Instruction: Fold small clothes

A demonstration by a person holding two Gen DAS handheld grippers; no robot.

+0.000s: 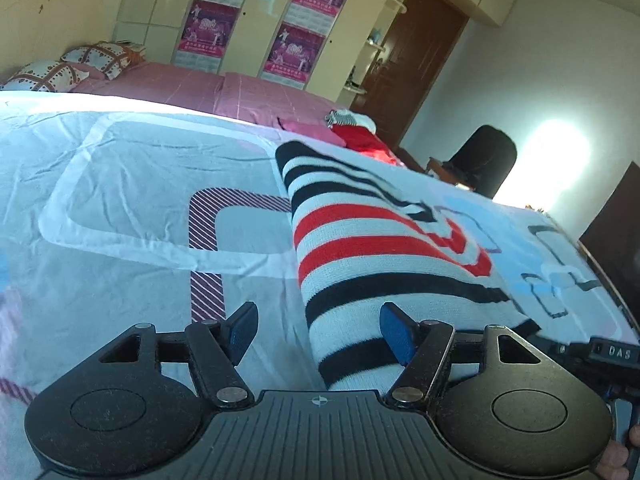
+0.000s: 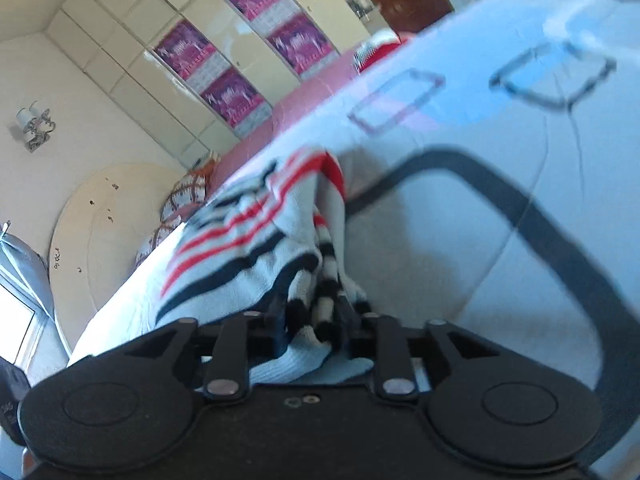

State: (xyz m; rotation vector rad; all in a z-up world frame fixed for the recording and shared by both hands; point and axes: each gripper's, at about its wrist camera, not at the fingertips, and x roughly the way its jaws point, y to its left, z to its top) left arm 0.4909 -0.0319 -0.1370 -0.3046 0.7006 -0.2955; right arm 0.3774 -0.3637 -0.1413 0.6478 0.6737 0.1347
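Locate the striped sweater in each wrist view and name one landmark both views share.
Left wrist: striped sweater lies right of centre on the bedsheet, running down to the gripper's right finger.
Right wrist: striped sweater sits centre-left, bunched between the fingers.
Shared landmark: pink posters on the wardrobe doors.

a home bedroom: bed (image 1: 120, 200), pillows (image 1: 96, 56), wardrobe (image 1: 256, 20) with posters (image 1: 208, 28).

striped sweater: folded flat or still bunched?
Partly folded: striped sweater lies flat with a straight left edge, but its near end bunches inside the right gripper.
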